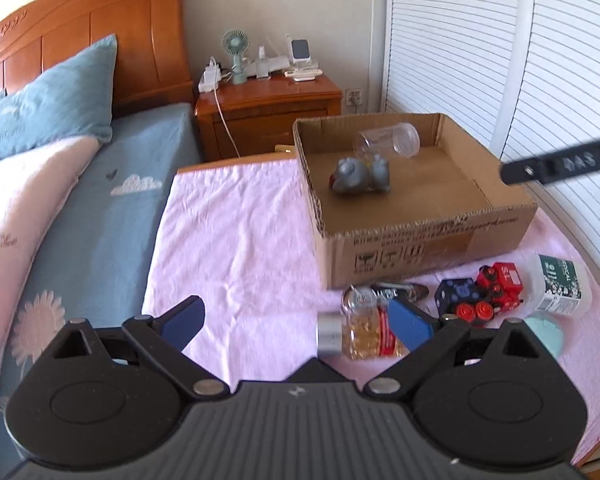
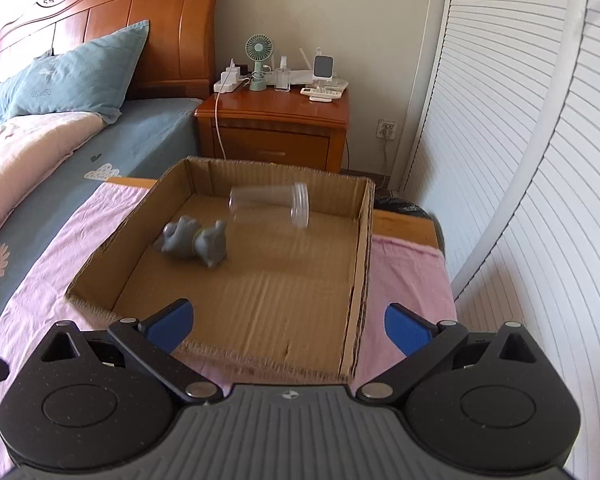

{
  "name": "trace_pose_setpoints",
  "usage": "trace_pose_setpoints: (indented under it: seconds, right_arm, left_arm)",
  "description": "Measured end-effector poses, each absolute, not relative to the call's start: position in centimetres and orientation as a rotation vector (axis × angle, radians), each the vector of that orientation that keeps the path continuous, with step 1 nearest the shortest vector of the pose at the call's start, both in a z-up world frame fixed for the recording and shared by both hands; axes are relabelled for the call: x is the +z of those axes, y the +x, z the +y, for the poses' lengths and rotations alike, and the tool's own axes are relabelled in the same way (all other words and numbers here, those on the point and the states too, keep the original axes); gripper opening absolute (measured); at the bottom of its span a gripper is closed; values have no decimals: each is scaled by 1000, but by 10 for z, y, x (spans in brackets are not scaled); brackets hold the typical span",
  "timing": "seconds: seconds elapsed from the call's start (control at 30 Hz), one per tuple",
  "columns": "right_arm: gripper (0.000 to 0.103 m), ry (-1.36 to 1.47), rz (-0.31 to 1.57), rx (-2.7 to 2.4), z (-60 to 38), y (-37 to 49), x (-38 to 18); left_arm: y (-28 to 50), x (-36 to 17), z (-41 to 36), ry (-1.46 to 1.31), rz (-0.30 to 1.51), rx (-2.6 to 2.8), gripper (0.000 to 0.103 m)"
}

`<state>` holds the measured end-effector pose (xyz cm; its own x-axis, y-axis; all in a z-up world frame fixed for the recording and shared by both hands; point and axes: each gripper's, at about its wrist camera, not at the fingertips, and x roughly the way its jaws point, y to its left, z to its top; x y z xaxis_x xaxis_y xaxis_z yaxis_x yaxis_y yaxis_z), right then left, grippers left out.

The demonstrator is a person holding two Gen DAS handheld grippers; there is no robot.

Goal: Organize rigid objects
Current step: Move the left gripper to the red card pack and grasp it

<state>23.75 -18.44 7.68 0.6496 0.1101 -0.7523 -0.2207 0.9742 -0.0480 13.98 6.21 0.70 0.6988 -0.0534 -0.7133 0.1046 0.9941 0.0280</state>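
Pink cloth (image 1: 236, 220) covers the table beside the bed. Near, lower frame: my left gripper (image 1: 296, 320) spread wide, empty, w/ pill bottle (image 1: 360, 334) by its right pad, likely next pick. Right gripper (image 2: 288, 326) also agape, empty, over cardboard box (image 2: 356, 280). Farther in: clear jar (image 2: 270, 204) blurred, seemingly tumbling, beside grey figurine (image 2: 196, 242).

At my eleven o'clock I see a wooden headboard (image 2: 112, 20) behind a blue pillow (image 2: 76, 76). At twelve stands a wooden nightstand (image 2: 276, 128) bearing a small green fan (image 2: 259, 60). White louvred doors (image 2: 520, 160) fill two o'clock.
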Motion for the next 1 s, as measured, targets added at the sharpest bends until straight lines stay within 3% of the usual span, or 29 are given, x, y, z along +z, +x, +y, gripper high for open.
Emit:
trace_pose_setpoints:
  seconds: [0.53, 1.0]
  right_arm:
    - [103, -143, 883, 228, -196, 125, 55]
    - [103, -130, 891, 181, -204, 82, 14]
  left_arm:
    - [102, -10, 63, 80, 747, 9, 101]
    - [126, -74, 68, -126, 912, 111, 101]
